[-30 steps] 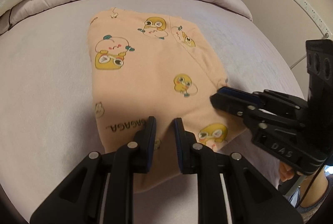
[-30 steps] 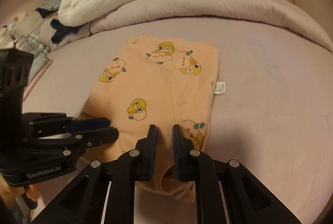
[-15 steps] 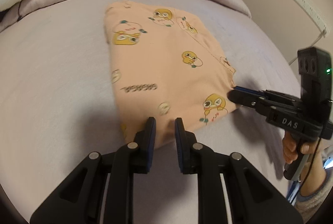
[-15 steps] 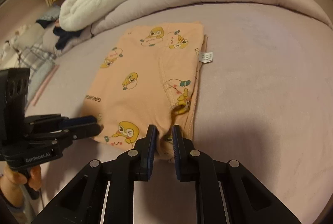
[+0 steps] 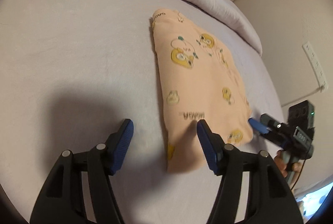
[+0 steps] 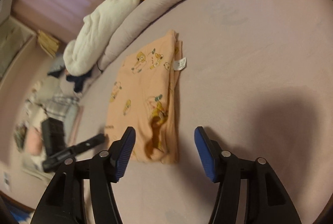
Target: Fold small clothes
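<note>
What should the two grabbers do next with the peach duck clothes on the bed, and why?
Probably lift both grabbers up and away. The peach garment already lies folded flat on the bed. The left gripper and right gripper are opening their jaws and grip nothing; in each view the cloth's near edge lies between or under the fingers. Backing off straight should keep from dragging the fold.

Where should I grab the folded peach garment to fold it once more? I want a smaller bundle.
Grip the peach garment at its near short edge, coming from the near side, low over the bed. It lies flat in layers, so only edges give a hold.
</note>
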The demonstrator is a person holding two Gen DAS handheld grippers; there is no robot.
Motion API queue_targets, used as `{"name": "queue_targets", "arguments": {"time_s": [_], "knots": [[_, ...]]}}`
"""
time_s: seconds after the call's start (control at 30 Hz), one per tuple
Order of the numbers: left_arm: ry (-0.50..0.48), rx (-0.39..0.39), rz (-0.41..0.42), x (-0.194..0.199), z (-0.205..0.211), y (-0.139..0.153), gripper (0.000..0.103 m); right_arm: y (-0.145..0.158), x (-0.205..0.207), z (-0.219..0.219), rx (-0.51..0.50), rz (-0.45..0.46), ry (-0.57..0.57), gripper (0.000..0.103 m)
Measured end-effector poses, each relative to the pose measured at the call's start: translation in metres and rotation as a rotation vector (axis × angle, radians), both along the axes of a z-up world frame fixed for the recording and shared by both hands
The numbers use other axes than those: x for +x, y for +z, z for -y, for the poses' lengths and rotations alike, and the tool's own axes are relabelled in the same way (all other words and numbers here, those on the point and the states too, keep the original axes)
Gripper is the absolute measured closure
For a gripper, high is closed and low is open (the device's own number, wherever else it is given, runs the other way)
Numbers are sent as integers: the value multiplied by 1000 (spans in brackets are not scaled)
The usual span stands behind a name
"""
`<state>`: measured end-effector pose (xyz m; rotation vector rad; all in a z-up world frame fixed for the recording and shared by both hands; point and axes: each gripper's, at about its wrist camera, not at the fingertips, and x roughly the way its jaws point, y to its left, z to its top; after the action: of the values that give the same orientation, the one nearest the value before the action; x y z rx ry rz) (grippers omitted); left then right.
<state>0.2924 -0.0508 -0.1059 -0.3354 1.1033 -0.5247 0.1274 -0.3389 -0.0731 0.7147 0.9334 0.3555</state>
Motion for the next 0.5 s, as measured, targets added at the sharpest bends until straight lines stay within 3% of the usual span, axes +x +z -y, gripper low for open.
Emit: {"name": "queue_targets", "arguments": {"time_s": [0.5], "knots": [[-44,-36,-3,33,39,-2,40,-3,59,-30,99,-60,38,42]]}}
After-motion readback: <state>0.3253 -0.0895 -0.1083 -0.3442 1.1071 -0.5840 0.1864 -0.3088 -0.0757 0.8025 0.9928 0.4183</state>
